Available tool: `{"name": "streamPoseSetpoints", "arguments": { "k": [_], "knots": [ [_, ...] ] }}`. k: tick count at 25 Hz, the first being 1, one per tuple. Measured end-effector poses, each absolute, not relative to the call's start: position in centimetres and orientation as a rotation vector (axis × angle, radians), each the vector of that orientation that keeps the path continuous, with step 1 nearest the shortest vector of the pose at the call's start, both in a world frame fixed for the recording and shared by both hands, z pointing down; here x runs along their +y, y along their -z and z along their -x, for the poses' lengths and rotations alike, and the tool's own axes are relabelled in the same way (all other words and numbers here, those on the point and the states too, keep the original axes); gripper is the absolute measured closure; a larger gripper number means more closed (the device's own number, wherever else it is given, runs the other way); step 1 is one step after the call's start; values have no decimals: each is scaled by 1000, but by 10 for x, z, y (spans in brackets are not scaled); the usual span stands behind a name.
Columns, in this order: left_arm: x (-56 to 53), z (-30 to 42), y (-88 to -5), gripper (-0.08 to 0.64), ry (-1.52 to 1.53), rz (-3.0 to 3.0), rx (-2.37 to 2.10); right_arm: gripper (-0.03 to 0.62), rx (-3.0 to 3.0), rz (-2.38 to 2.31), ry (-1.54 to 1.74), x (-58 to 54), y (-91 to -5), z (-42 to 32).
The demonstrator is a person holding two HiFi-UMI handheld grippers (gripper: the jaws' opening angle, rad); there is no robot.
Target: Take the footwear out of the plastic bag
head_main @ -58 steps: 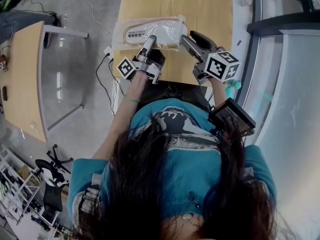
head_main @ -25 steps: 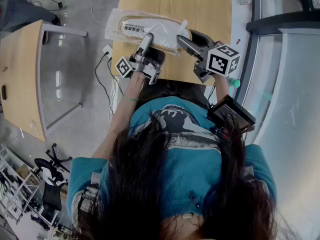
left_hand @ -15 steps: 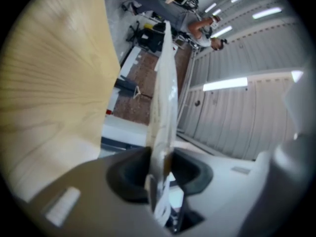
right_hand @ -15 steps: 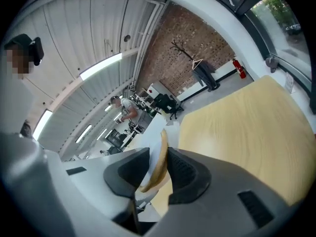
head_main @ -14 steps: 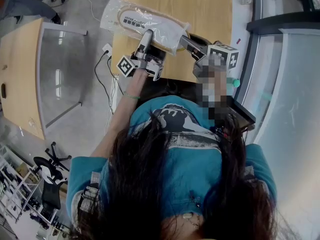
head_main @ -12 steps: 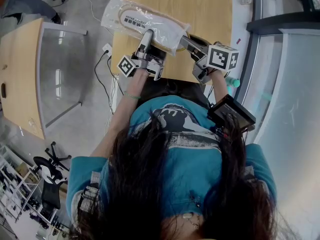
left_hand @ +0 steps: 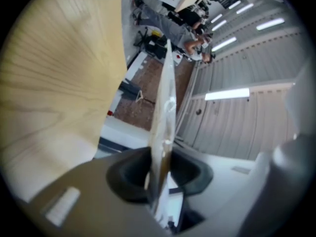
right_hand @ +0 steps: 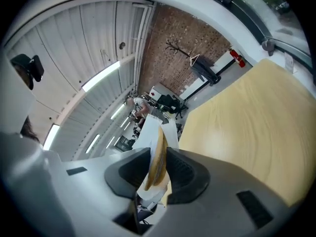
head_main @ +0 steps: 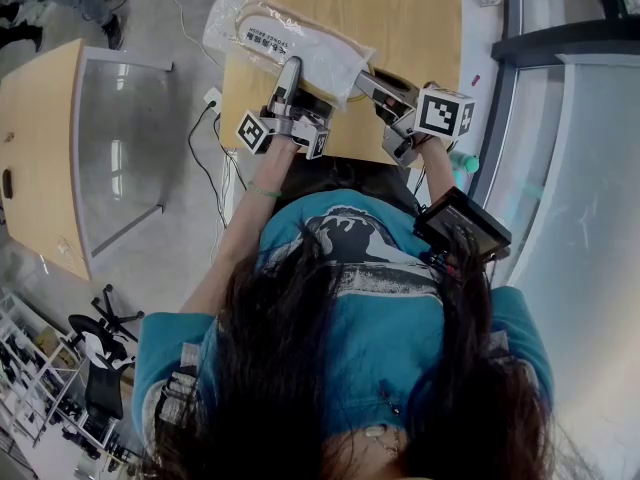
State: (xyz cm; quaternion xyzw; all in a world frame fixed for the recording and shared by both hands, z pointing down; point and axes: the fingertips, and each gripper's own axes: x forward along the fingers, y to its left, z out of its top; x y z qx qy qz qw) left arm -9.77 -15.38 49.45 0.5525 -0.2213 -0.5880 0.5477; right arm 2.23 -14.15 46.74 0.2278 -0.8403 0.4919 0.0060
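Note:
A clear plastic bag (head_main: 290, 40) with a pale flat slipper inside hangs tilted over the wooden table's (head_main: 410, 18) near left corner. My left gripper (head_main: 290, 68) is shut on the bag's near edge. In the left gripper view the thin film (left_hand: 165, 98) stands on edge between the pads of the left gripper (left_hand: 160, 169). My right gripper (head_main: 362, 80) grips the bag's right end. In the right gripper view the tan sole edge in its film (right_hand: 157, 147) sits pressed between the right gripper's (right_hand: 158, 174) pads, whose jaws are opening slightly.
A second wooden table (head_main: 40, 158) stands at the left across a strip of grey floor with cables (head_main: 210, 158). A glass wall runs along the right. The person's body and a dark device (head_main: 462, 230) fill the near side.
The bag has risen off the table and swung left, its left end past the table's edge. The right gripper moved in and closed on its right end. The left grip is unchanged.

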Motion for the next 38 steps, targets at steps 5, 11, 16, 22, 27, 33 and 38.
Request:
{"name": "streamPoseSetpoints", "arguments": {
  "k": [5,11,16,22,27,33,38],
  "knots": [
    [-157,97,-508,441,1339,-1313,-618,538,-2594,-713,-1655,-140,-470,-23],
    [-165,107,-524,432,1247,-1362,-762,546,-2522,-670,-1784,-138,-481,-40],
    [-170,105,-526,433,1192,-1374,-760,546,-2489,-667,-1807,-139,-482,-49],
    [-177,107,-531,439,1142,-1374,-786,546,-2494,-676,-1808,-142,-479,-50],
    [-185,125,-532,444,1086,-1449,-856,546,-2517,-599,-1762,-141,-477,-60],
    [-186,132,-538,479,1232,-1236,-809,545,-2655,-591,-1736,-144,-465,-54],
    [-186,151,-556,482,1496,-852,-788,402,-2724,-548,-1808,-146,-454,-44]
  ]
}}
